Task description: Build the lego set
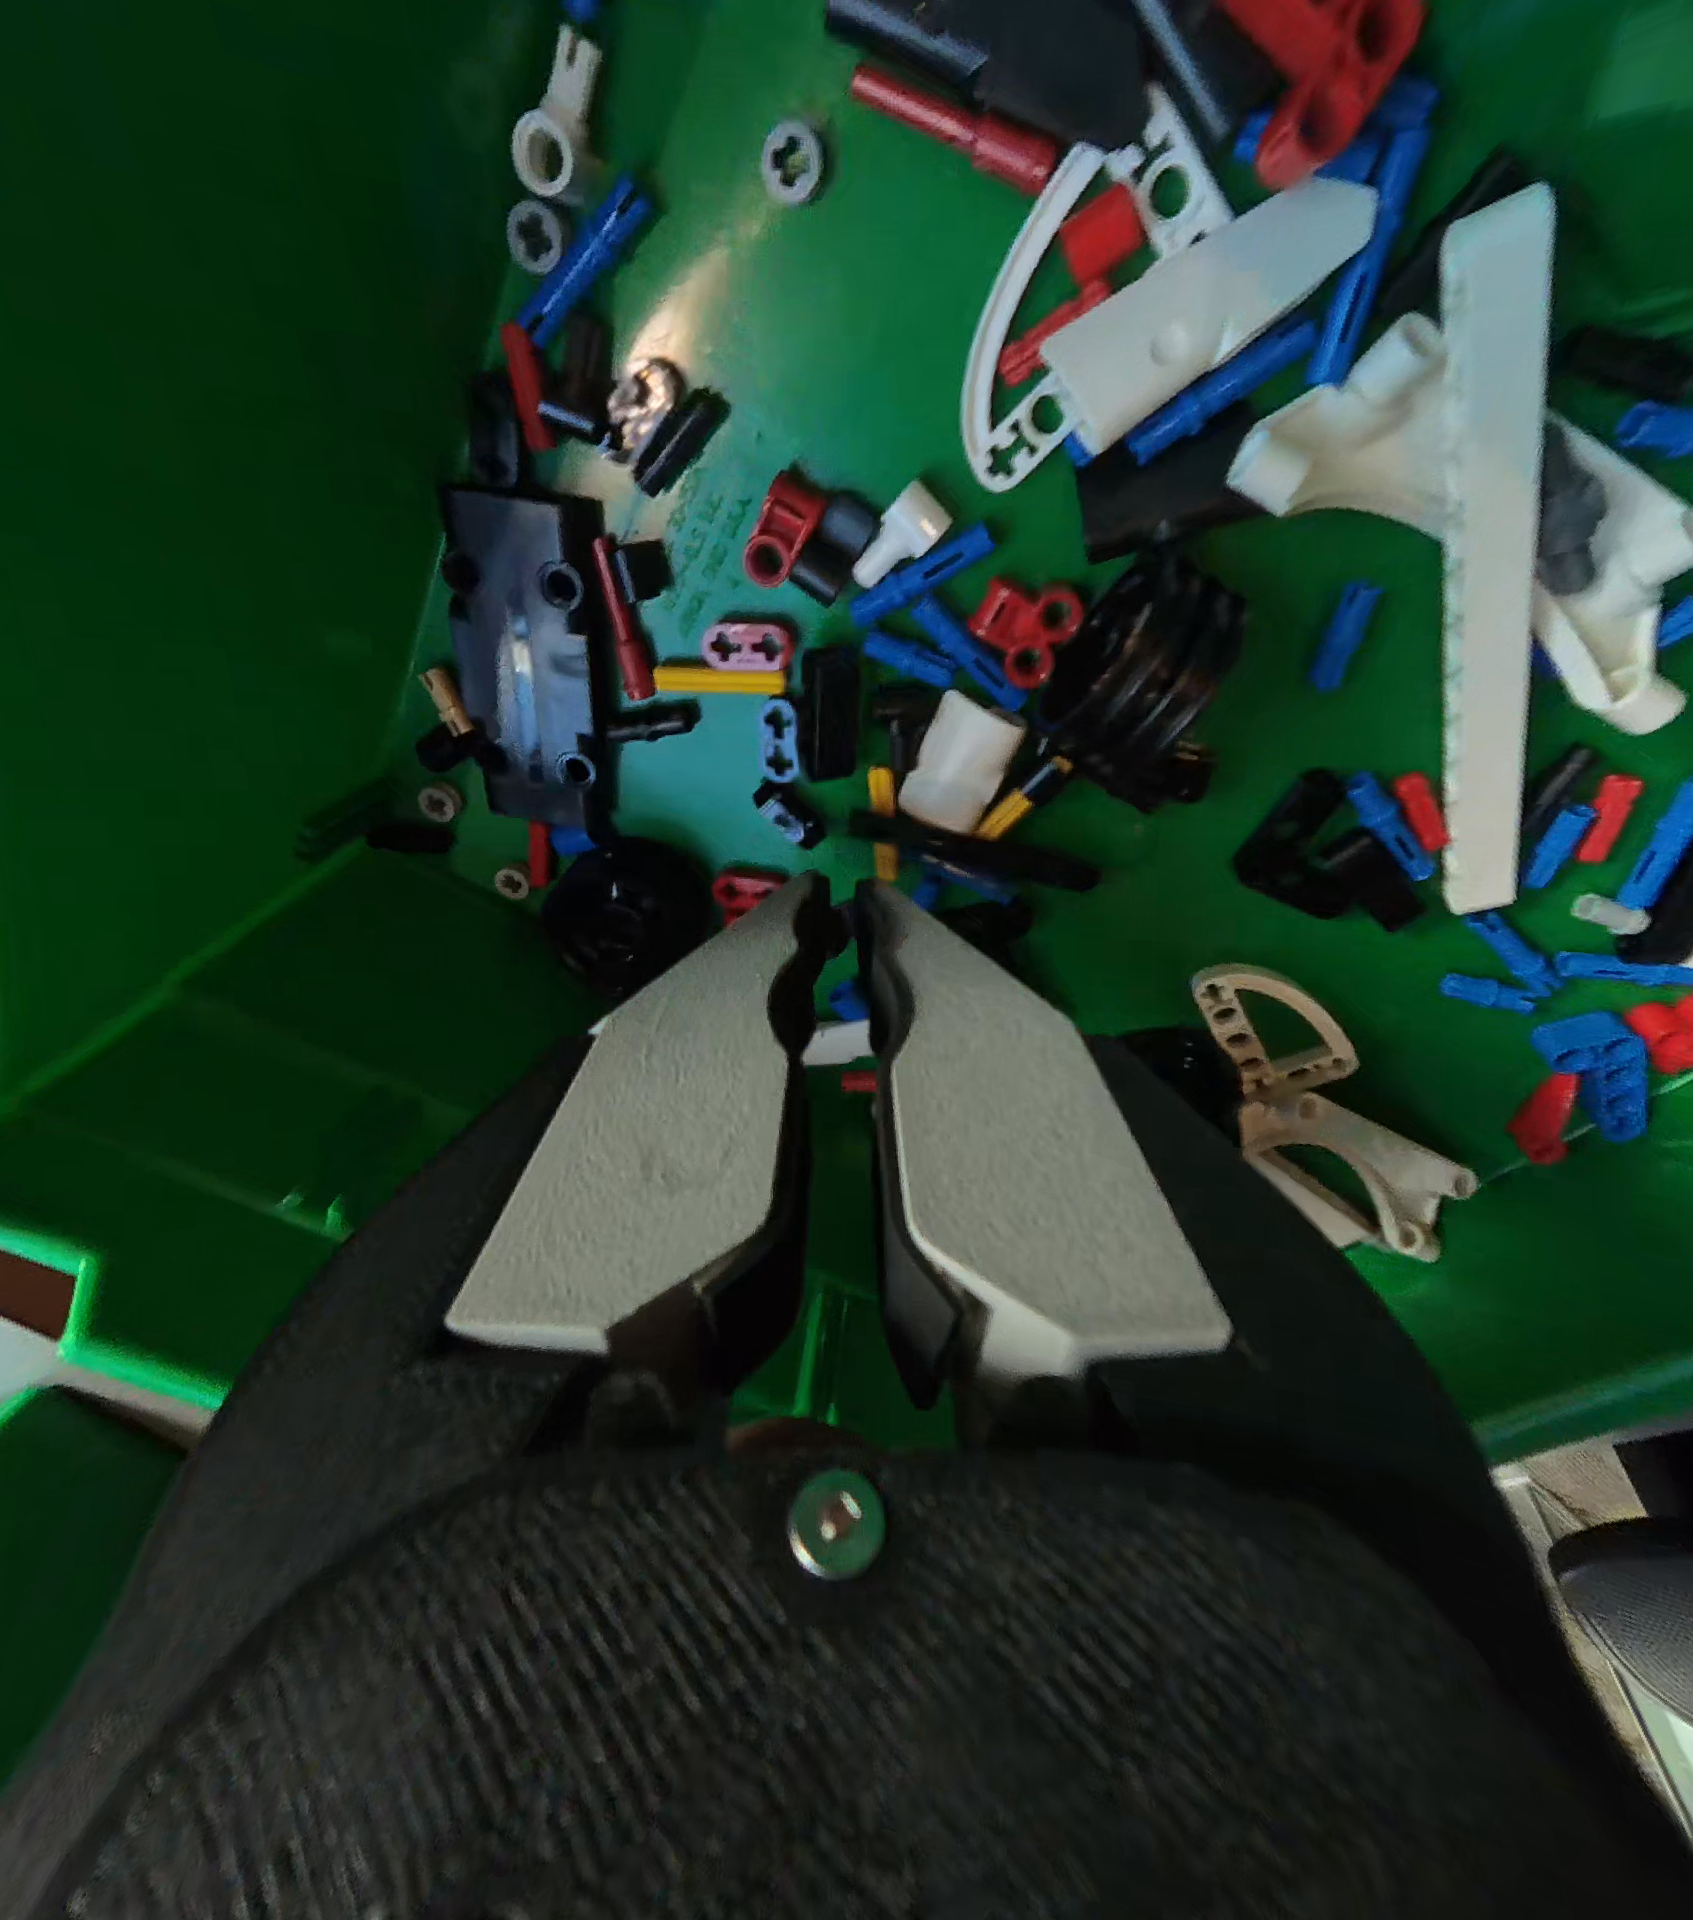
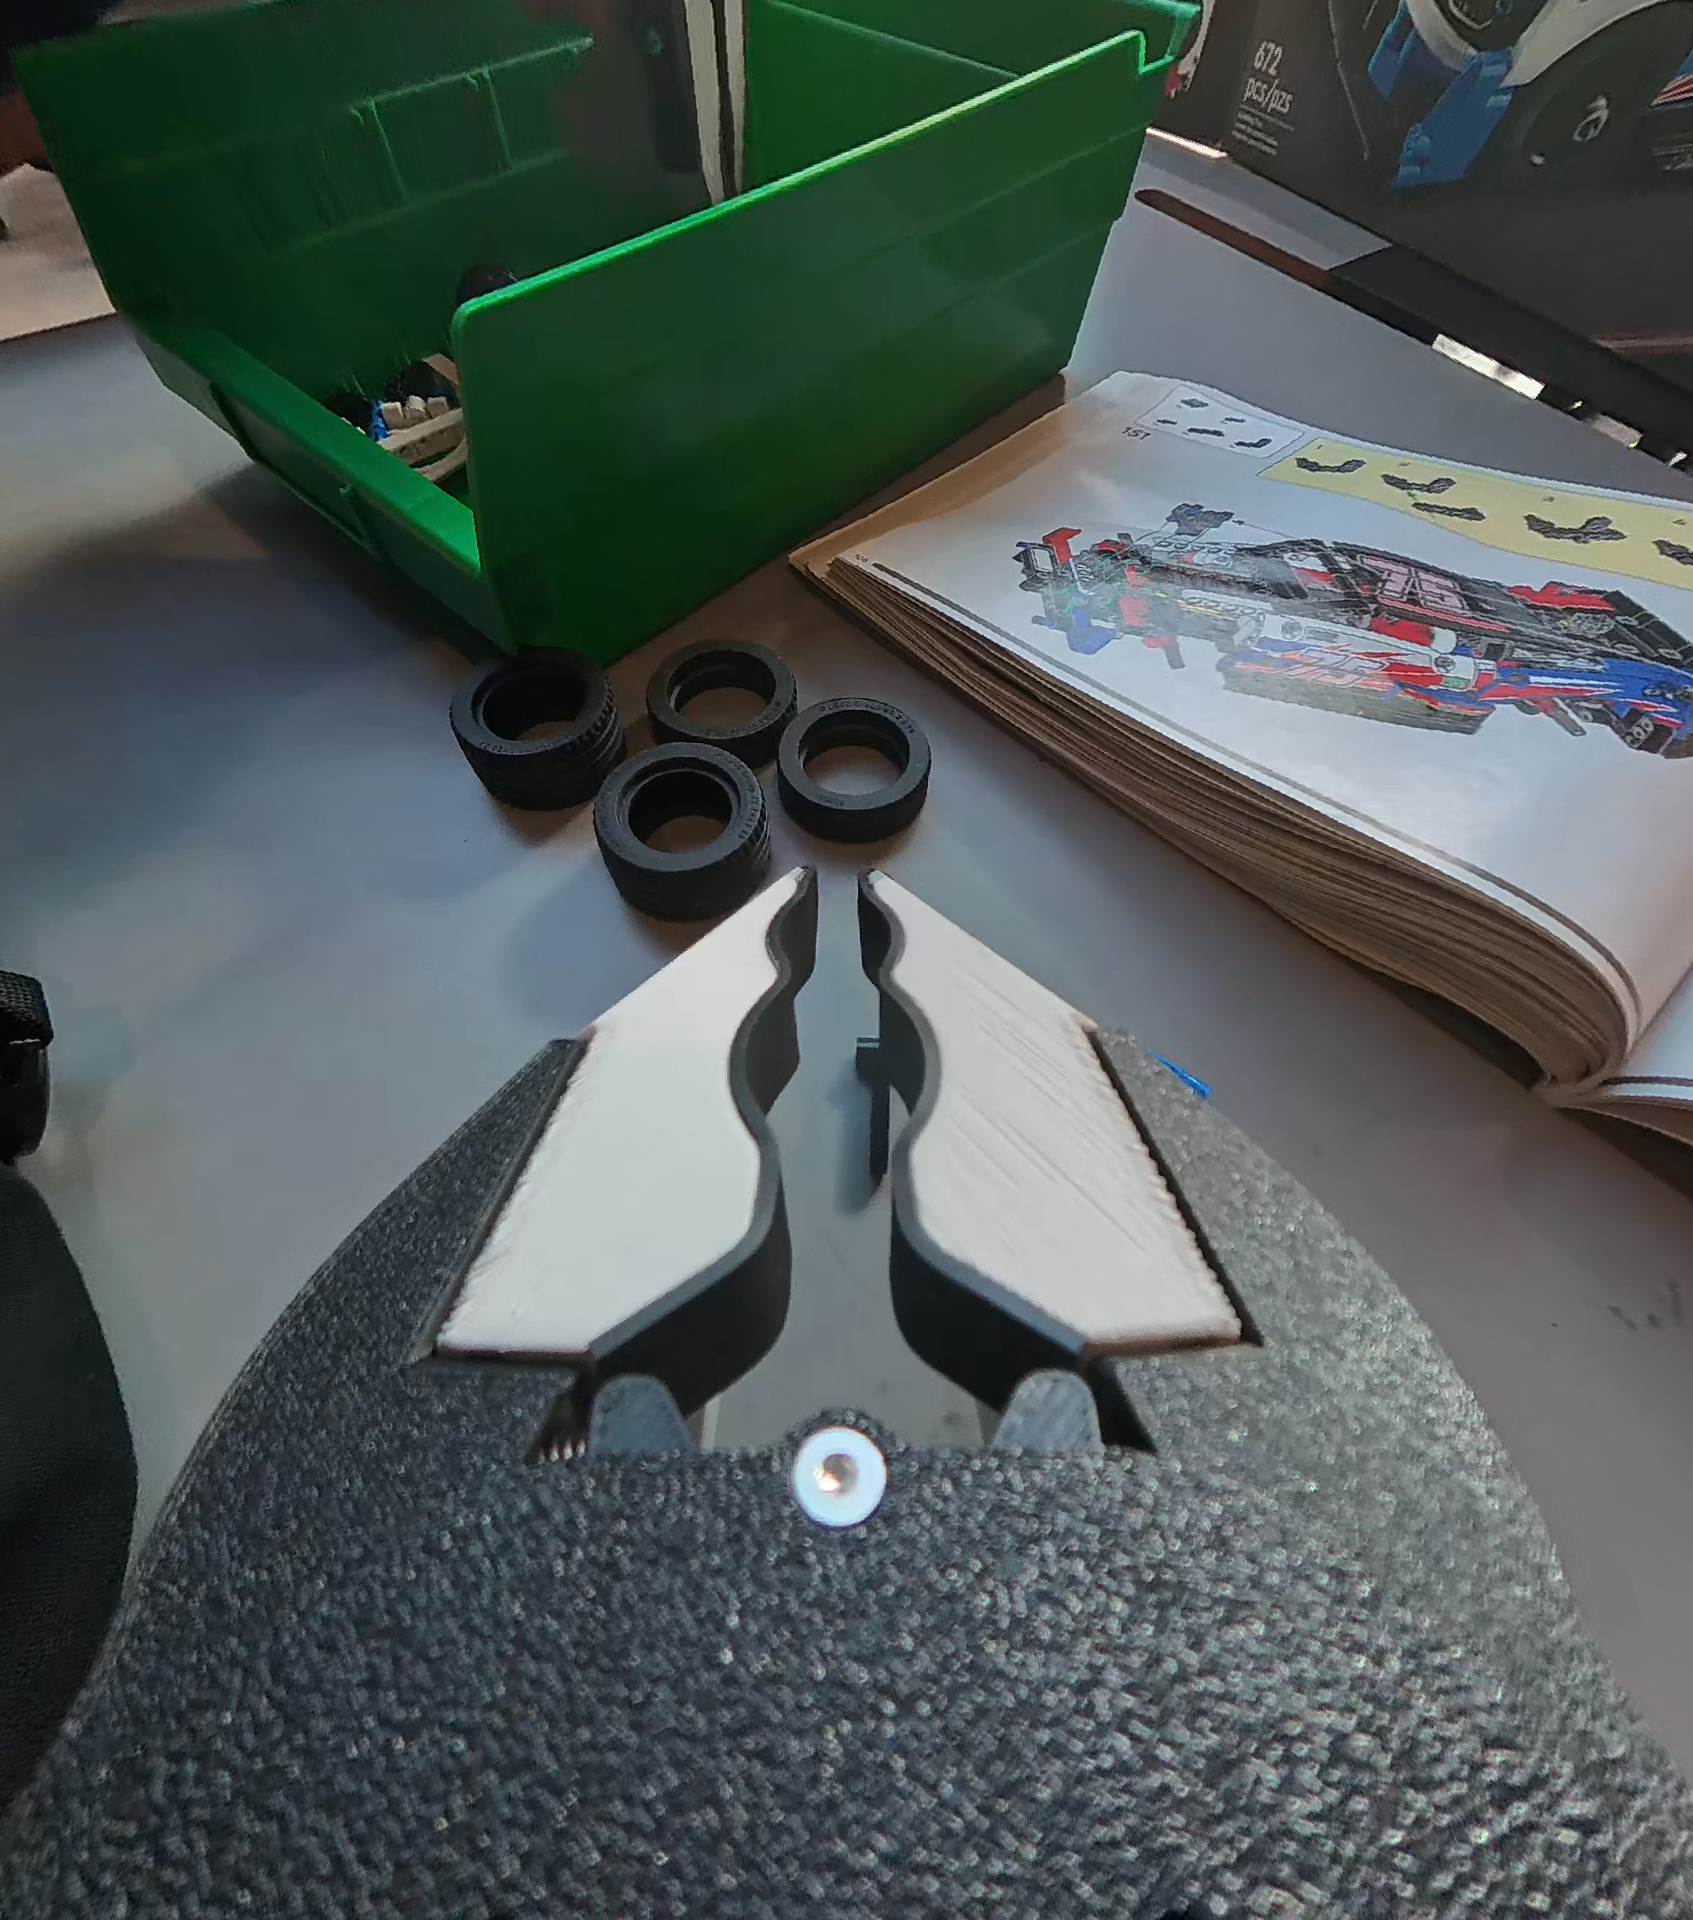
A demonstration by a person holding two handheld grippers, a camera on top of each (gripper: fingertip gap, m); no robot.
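- My left gripper [image 1: 837, 904] is down inside the green bin [image 1: 198, 727], tips hanging over the jumble of loose lego pieces [image 1: 925, 644] on the bin floor.
- Its jaws are almost closed, only a thin slit between the tips. Something small and dark sits right at that slit, but I can't tell whether it's pinched or just lying underneath.
- The pile under me: blue pins, red connectors, white curved panels, black rims, a yellow axle [image 1: 717, 681] near the middle of the bin floor.
- My right gripper [image 2: 837, 883] hovers over the desk [image 2: 250, 831] in front of the bin, fingers parted by a narrow gap and holding nothing.
- Just beyond its tips, four black tyres [image 2: 686, 758] sit clustered on the desk, close against the bin's front corner.
- The instruction booklet [image 2: 1341, 748] lies open beside the bin toward the desk's right side, showing a nearly finished car; the set's box [image 2: 1548, 104] stands behind it.
- My read: this is part-hunting for a late step, probably the wheels, given the tyres laid out and rims in the bin.
- Next move calls for a clean pinch on one small piece without dragging its neighbours, then a straight lift over the bin wall.
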